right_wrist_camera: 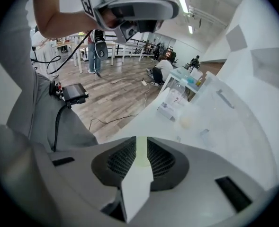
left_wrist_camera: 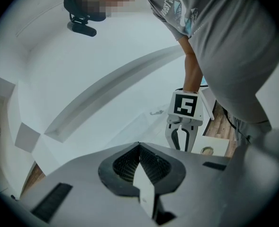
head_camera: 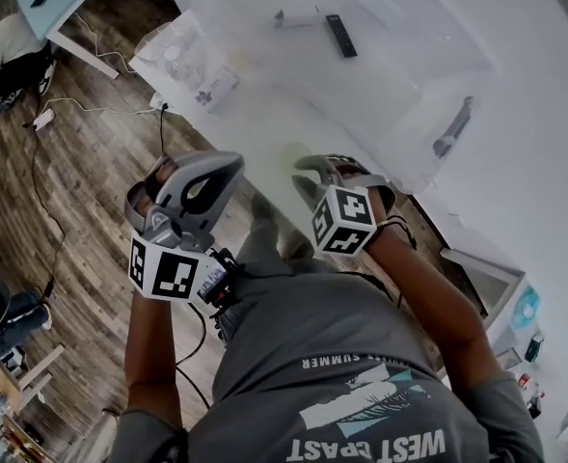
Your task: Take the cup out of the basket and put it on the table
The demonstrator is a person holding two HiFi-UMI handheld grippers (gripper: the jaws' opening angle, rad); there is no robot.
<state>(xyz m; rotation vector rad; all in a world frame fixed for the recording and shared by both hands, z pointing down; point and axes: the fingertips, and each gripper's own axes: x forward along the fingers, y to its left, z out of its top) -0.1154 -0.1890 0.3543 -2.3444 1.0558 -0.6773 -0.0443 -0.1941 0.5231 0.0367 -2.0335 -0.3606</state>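
A pale green cup [head_camera: 293, 154] stands on the white table [head_camera: 544, 210] near its front edge, outside the clear plastic basket [head_camera: 380, 152]. My right gripper [head_camera: 310, 174] points at it from just below. In the right gripper view the cup [right_wrist_camera: 140, 156] shows in the narrow gap between the jaws, which stand slightly apart, and I see no pad pressing on it. My left gripper [head_camera: 233, 162] hangs to the left over the floor. Its jaws meet [left_wrist_camera: 139, 148] with nothing in them. Each gripper shows in the other's view: the right gripper [left_wrist_camera: 181, 138] and the left gripper [right_wrist_camera: 144, 8].
Inside the basket lie a black remote [head_camera: 340, 35] and a pale flat item [head_camera: 298, 14]. A clear bag of small items [head_camera: 182, 61] sits on the table's left corner. Cables run over the wooden floor [head_camera: 81, 181]. A small white shelf [head_camera: 486, 278] stands at the right.
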